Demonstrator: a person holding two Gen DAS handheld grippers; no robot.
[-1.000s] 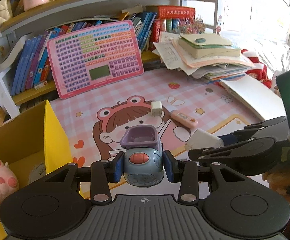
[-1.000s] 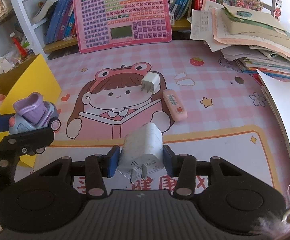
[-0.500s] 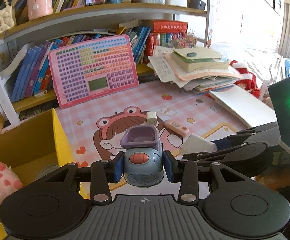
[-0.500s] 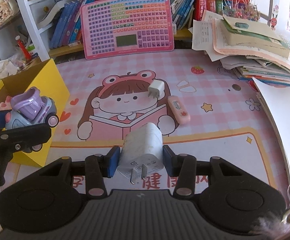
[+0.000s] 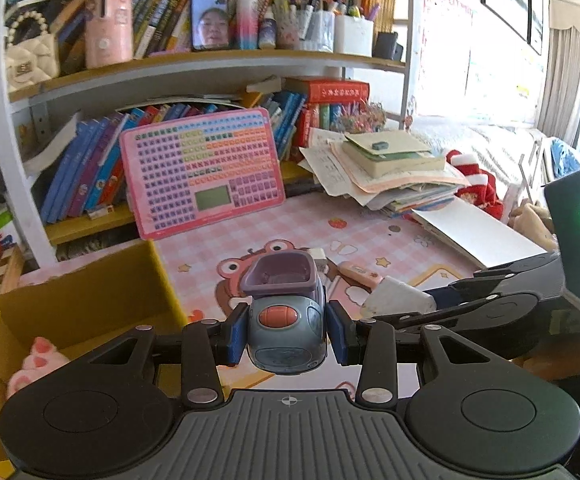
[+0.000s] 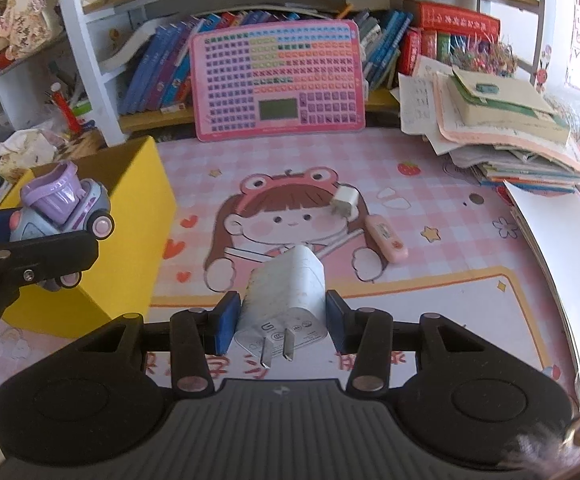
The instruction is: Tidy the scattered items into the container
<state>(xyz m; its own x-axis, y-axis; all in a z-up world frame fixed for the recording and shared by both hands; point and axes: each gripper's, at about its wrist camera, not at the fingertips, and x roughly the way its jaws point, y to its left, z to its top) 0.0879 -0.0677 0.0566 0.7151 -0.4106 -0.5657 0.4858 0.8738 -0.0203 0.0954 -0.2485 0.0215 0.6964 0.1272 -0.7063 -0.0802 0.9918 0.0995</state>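
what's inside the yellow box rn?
In the yellow box, a pink plush paw lies near the left wall. The left gripper covers the rest of the floor.

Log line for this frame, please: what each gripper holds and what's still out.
left gripper: shut on toy car | right gripper: shut on charger | yellow box: plush inside | mat: small plug, pink stick left
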